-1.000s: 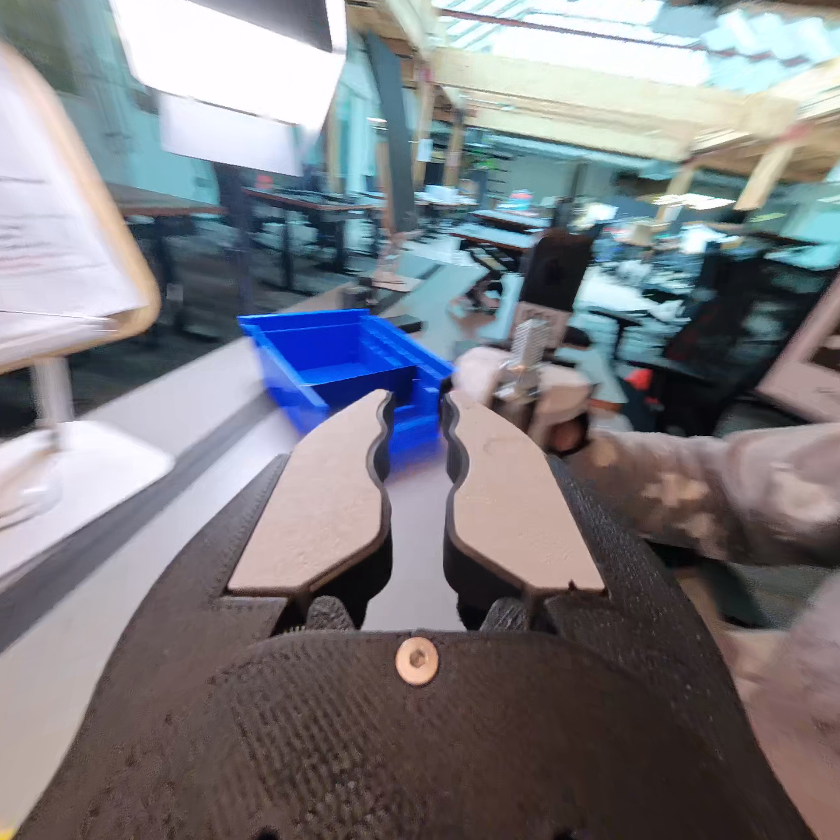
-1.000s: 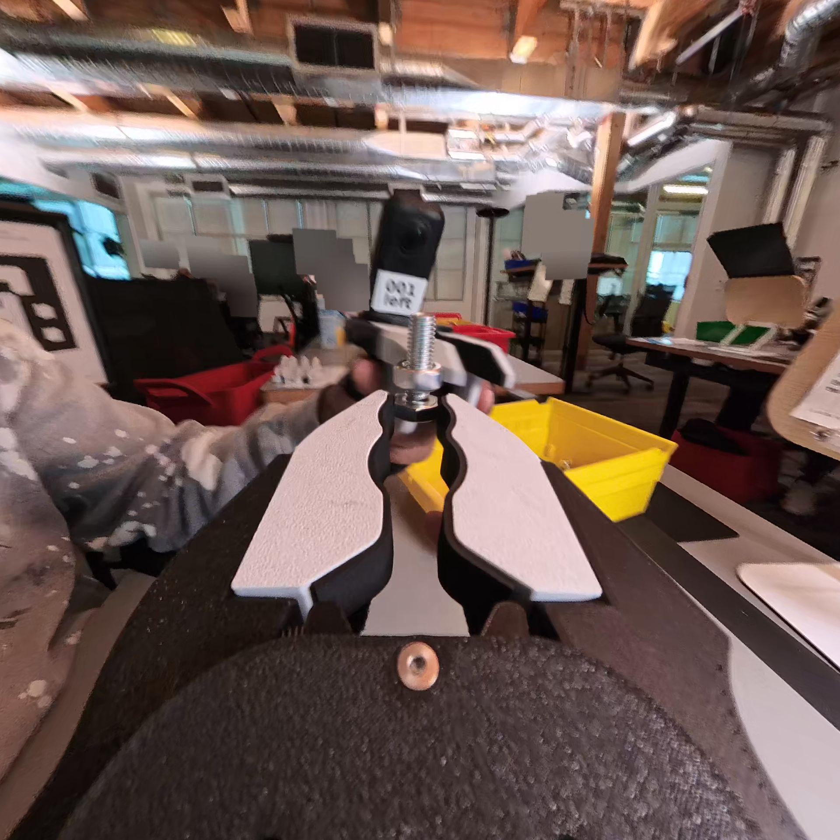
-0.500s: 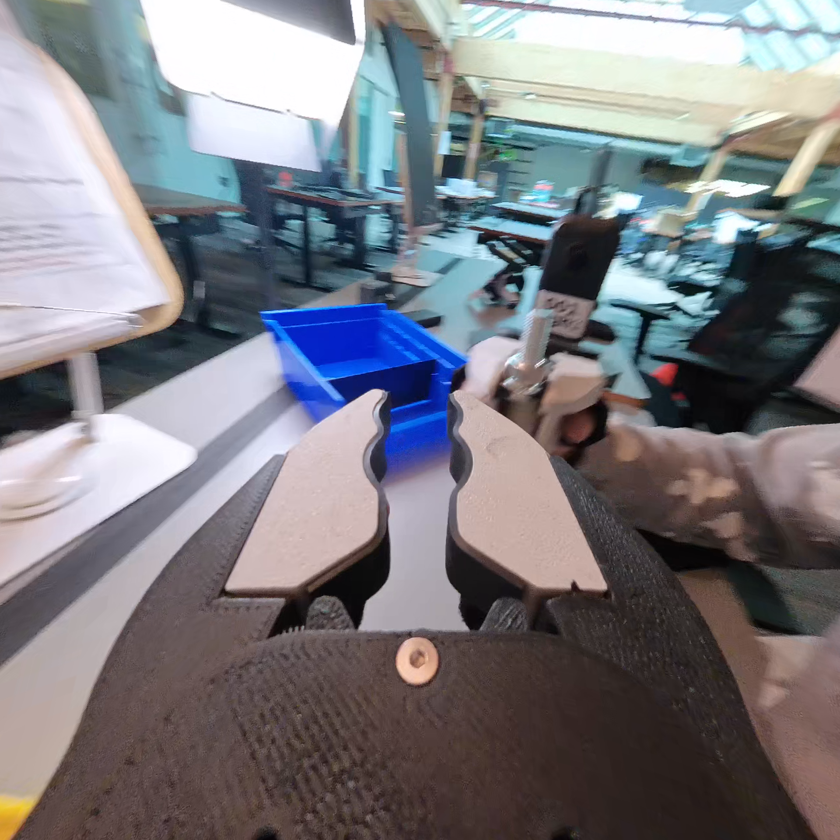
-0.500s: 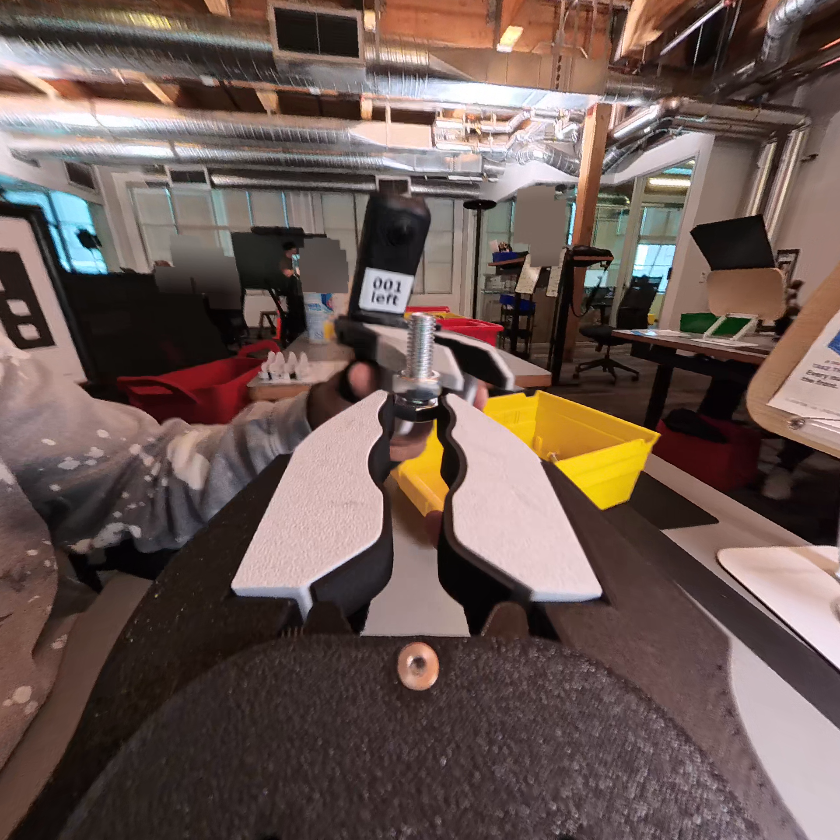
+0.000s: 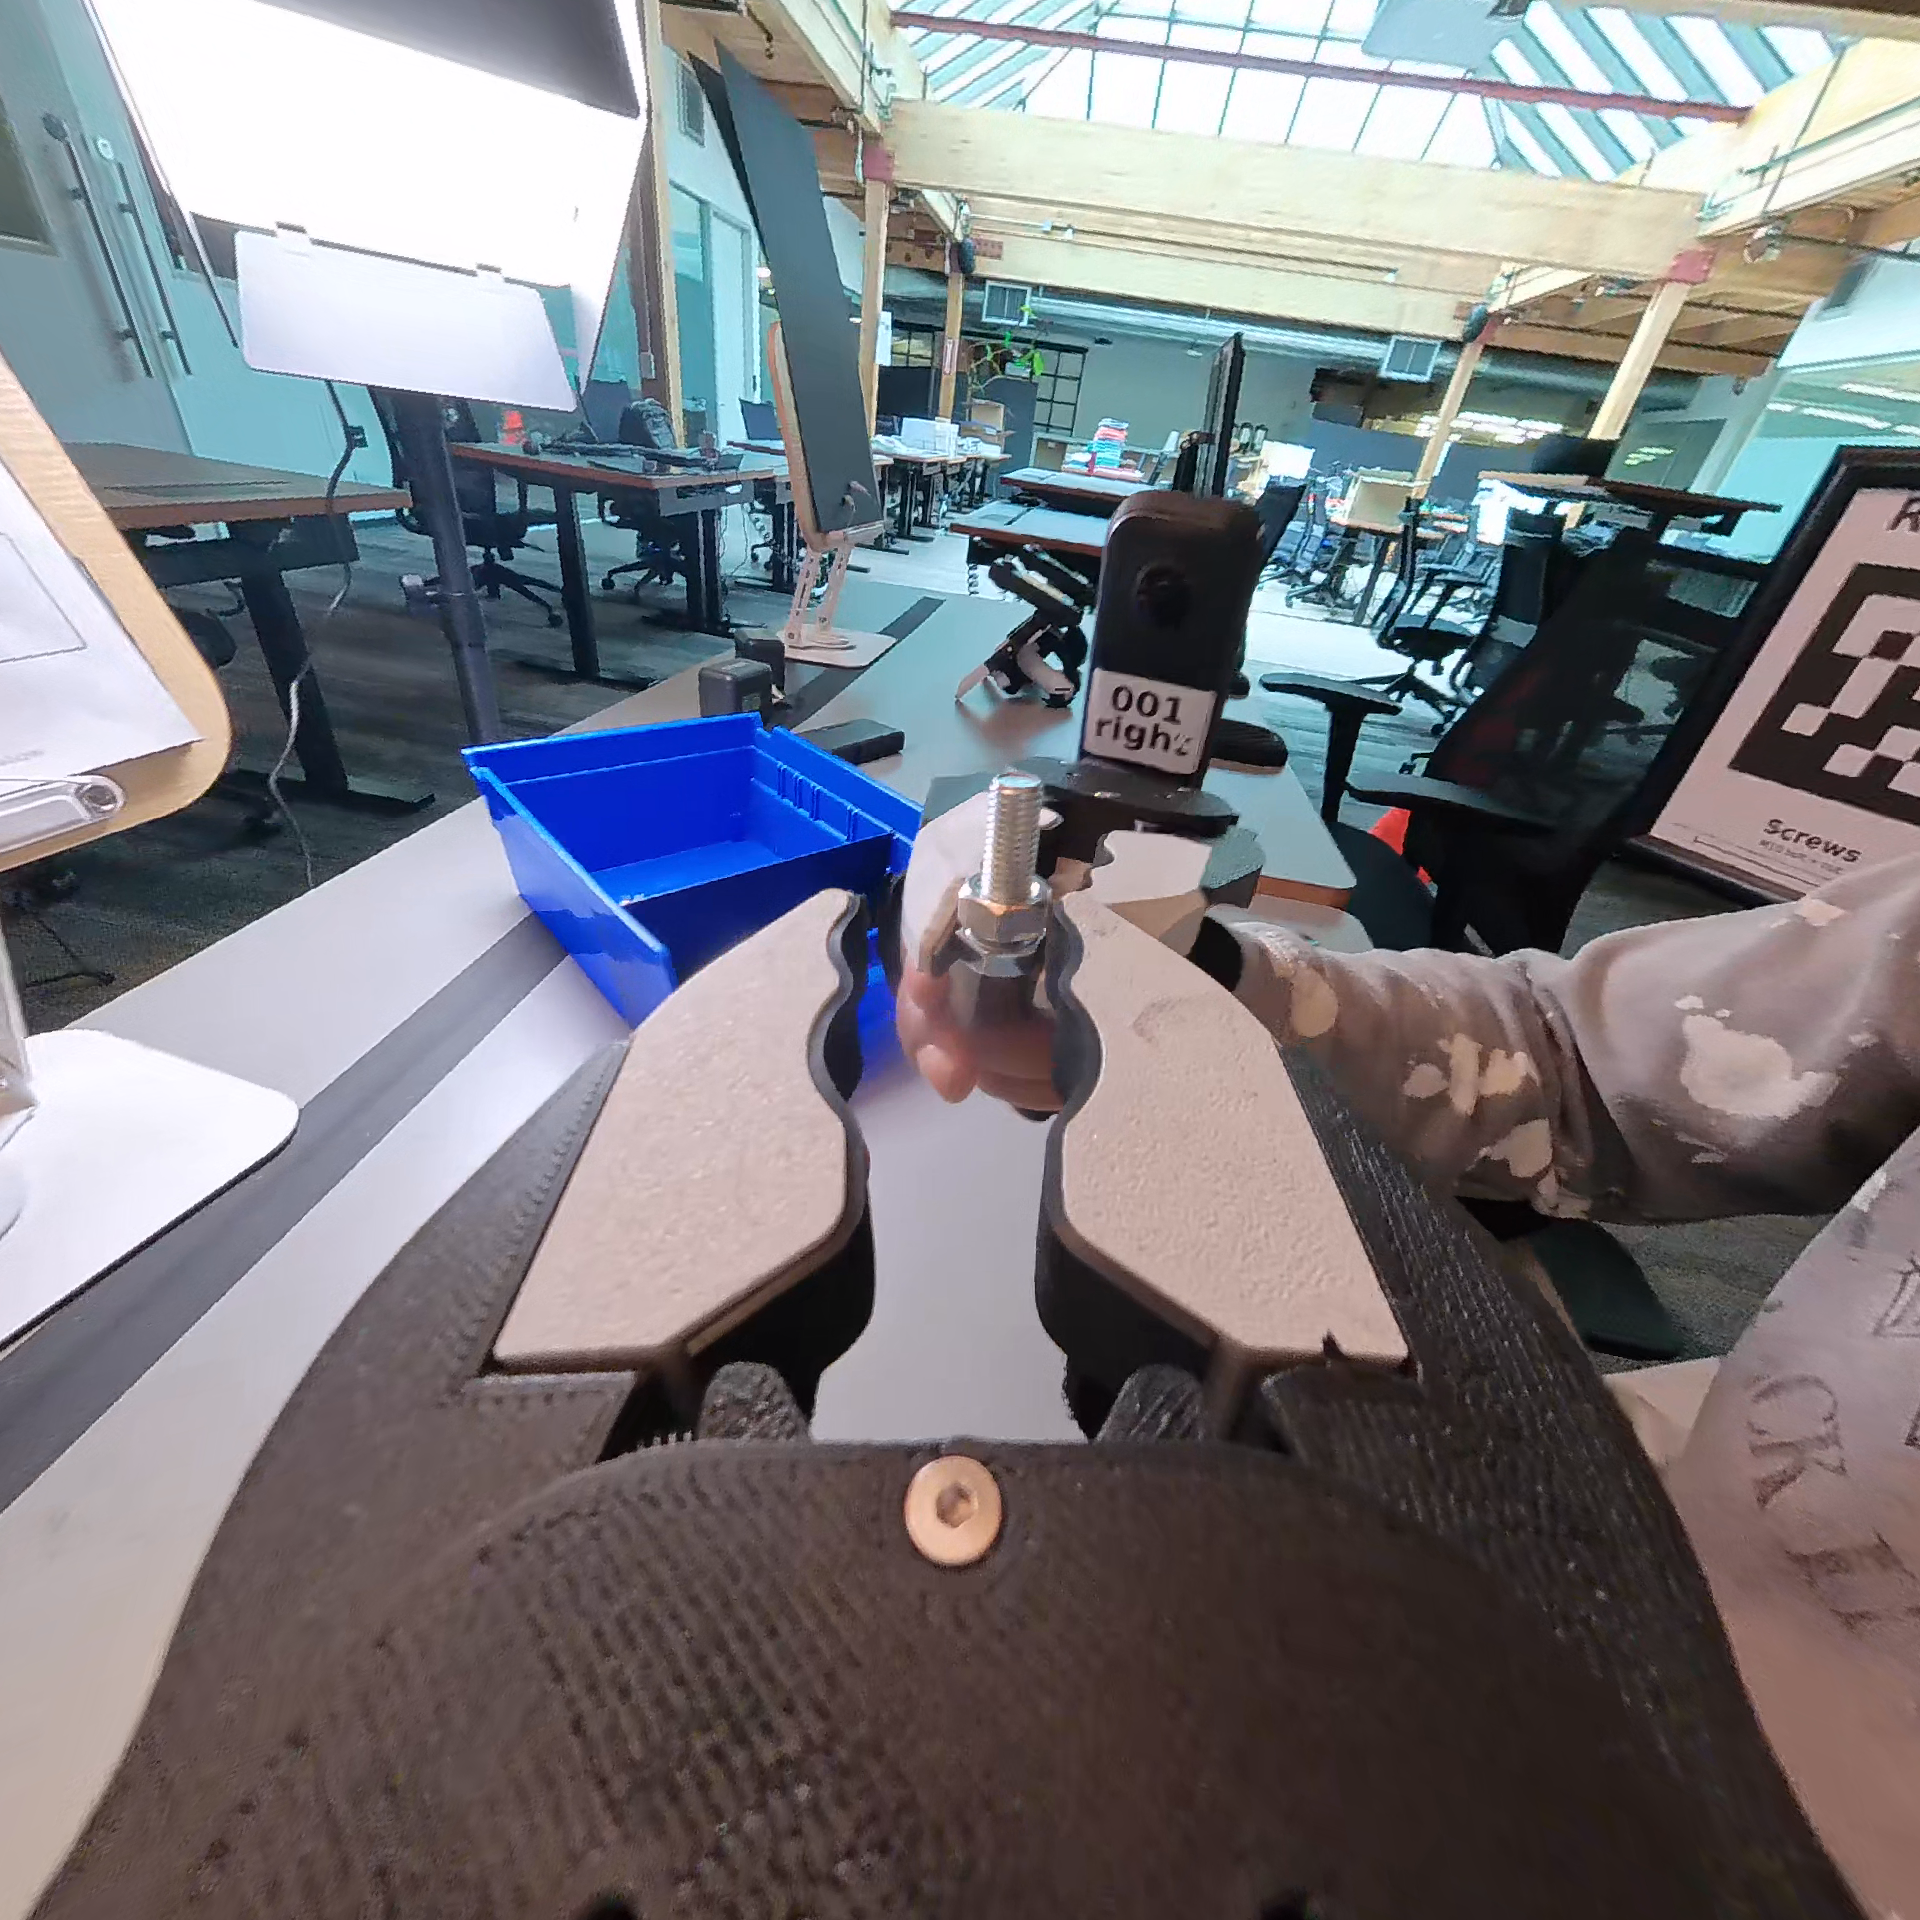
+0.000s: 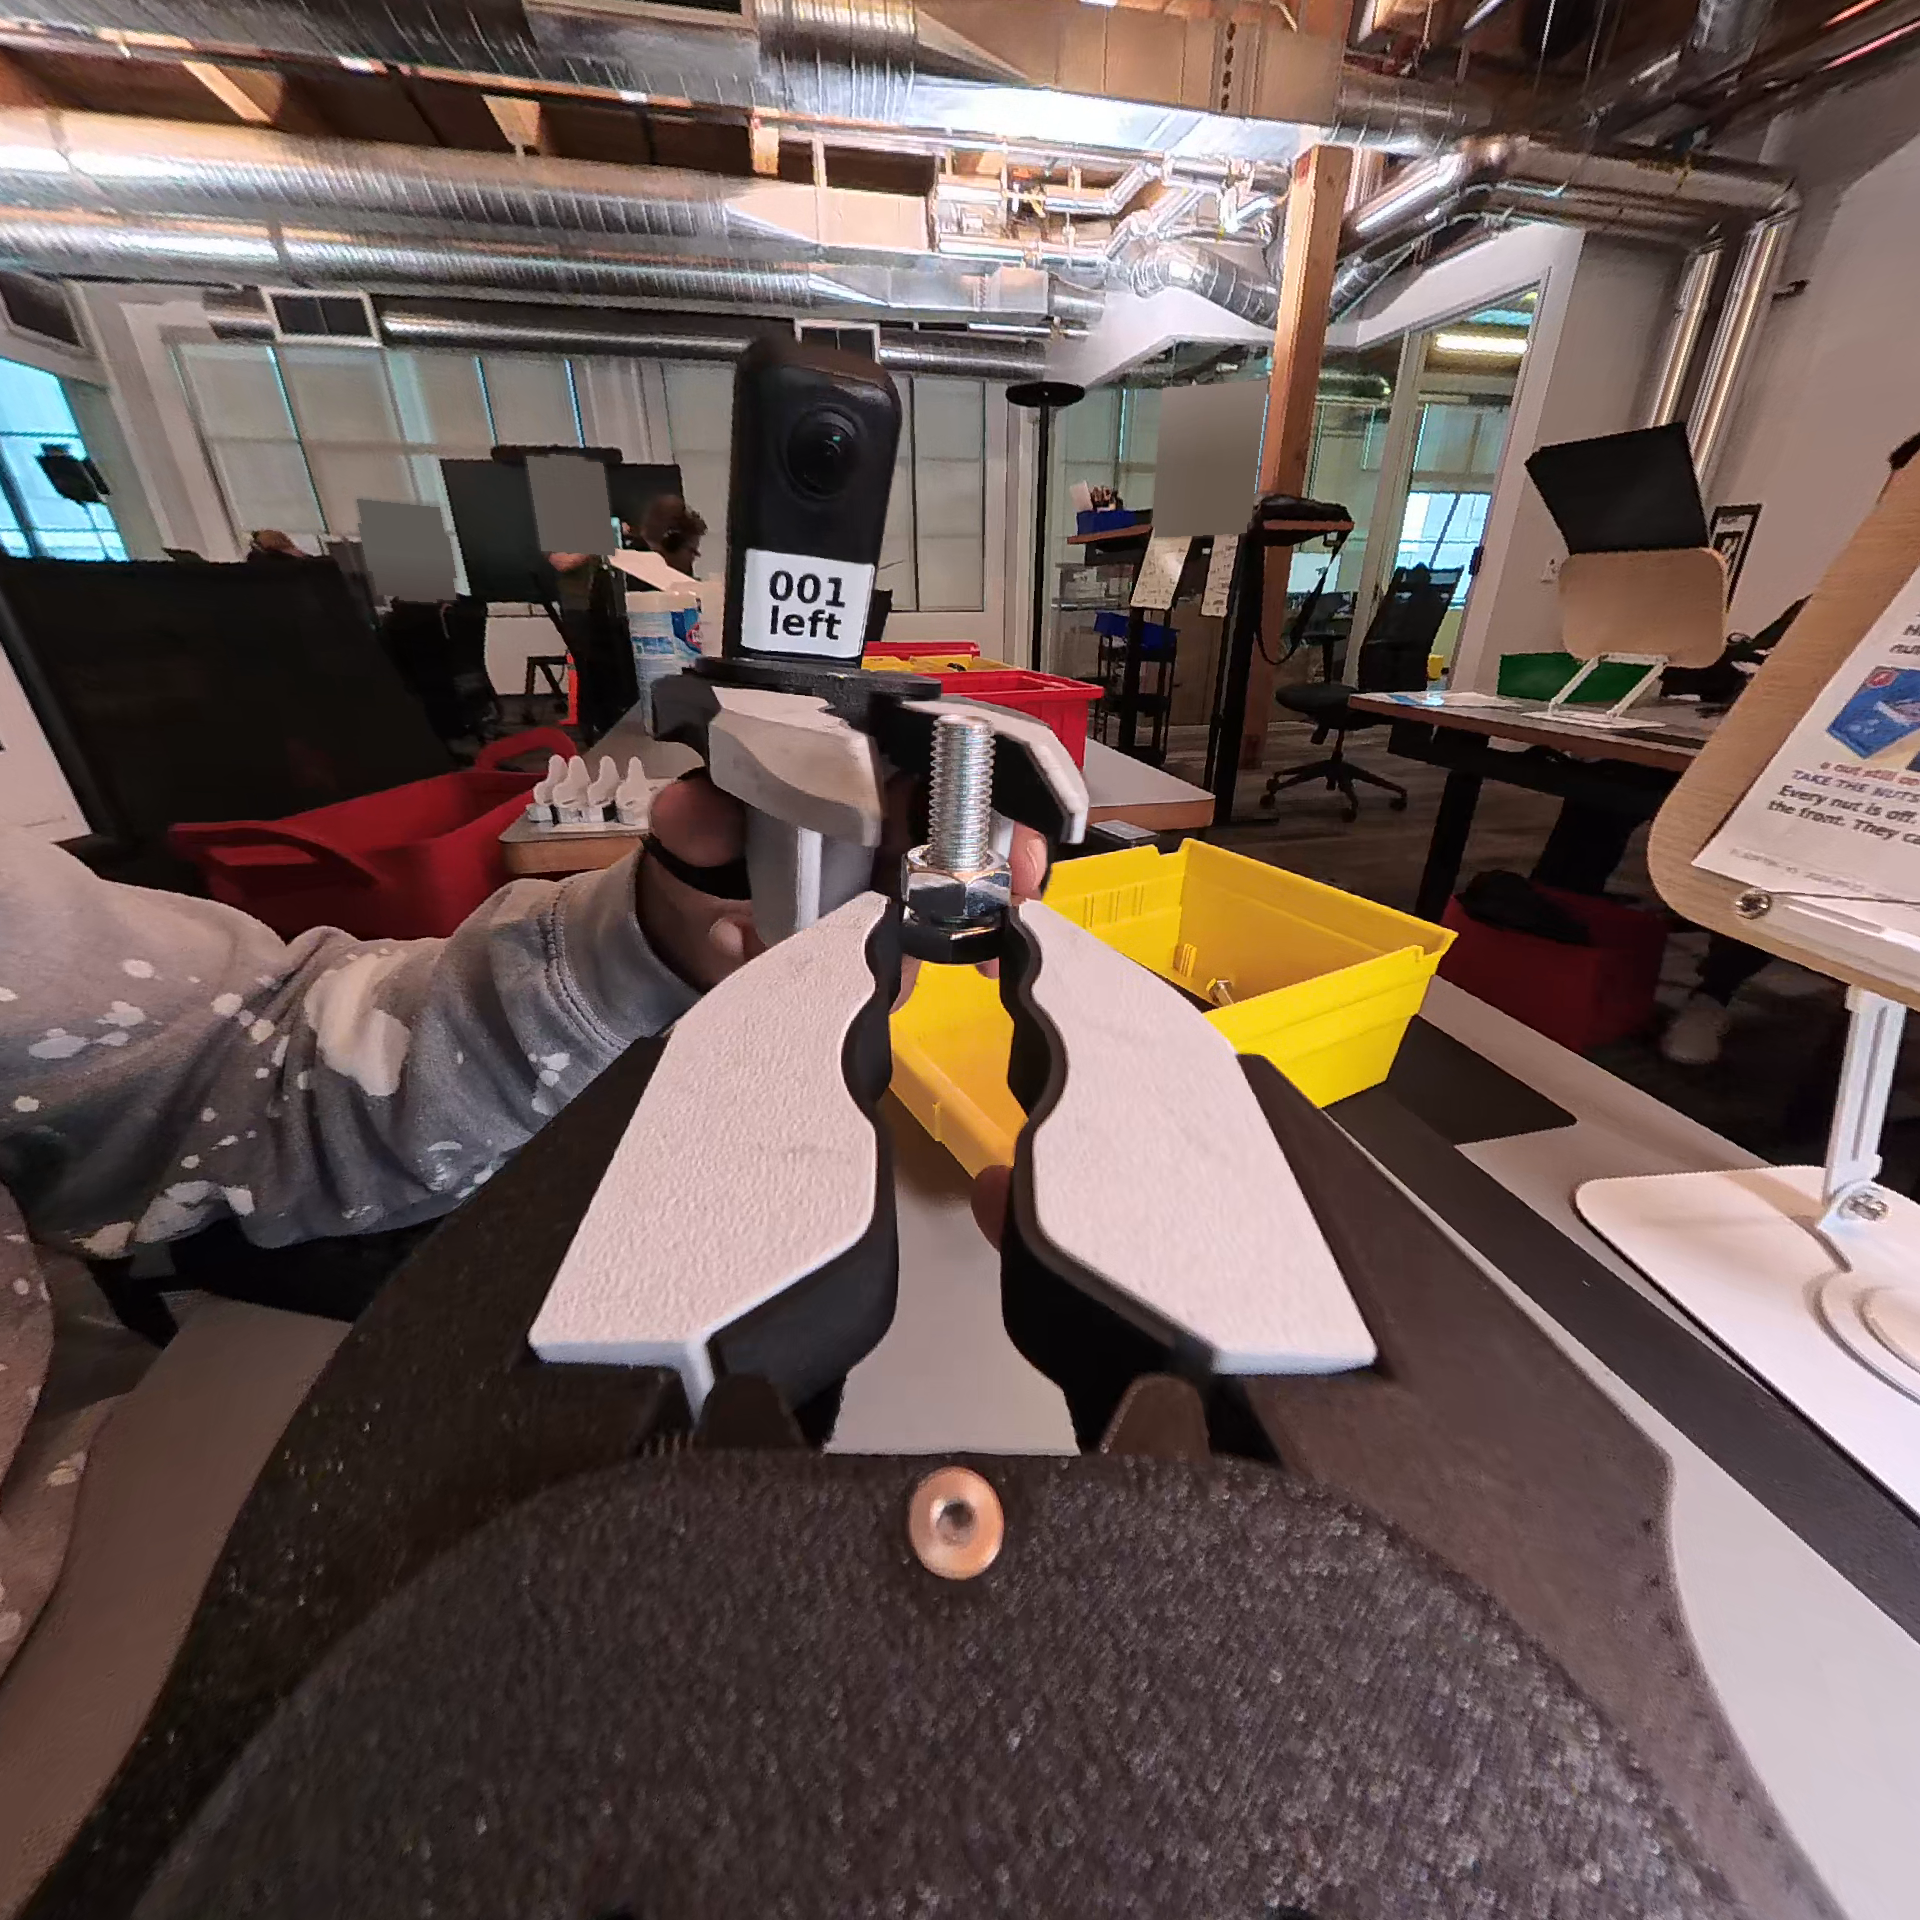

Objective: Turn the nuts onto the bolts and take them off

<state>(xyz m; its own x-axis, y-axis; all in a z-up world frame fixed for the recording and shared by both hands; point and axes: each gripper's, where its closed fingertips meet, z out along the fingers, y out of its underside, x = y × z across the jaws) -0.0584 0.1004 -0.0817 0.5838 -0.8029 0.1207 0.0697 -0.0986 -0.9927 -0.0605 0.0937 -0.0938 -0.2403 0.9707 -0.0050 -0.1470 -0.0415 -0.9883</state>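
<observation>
My right gripper [image 6: 951,940] is shut on the head of a silver bolt [image 6: 961,790] and holds it upright above the table. A silver nut [image 6: 956,888] sits low on the thread, just above the pads. My left gripper [image 5: 951,925] is open. In its view the bolt [image 5: 1013,831] and nut [image 5: 1003,914] stand between its fingertips, close to the right fingertip [image 5: 1081,935]. I cannot tell whether a finger touches the nut. The person's hand [image 5: 966,1049] shows behind the bolt.
A blue bin [image 5: 686,862] stands on the grey table [image 5: 312,997] behind the left gripper. A yellow bin [image 6: 1247,956] stands behind the right gripper. A white document stand [image 6: 1766,1247] is at the right edge. Red bins [image 6: 364,852] are farther back. The tips of both grippers are at nearly the same place.
My left gripper has moved toward the bolt: it was beside the right finger and now stands between the fingertips. My right gripper still holds the bolt upright.
</observation>
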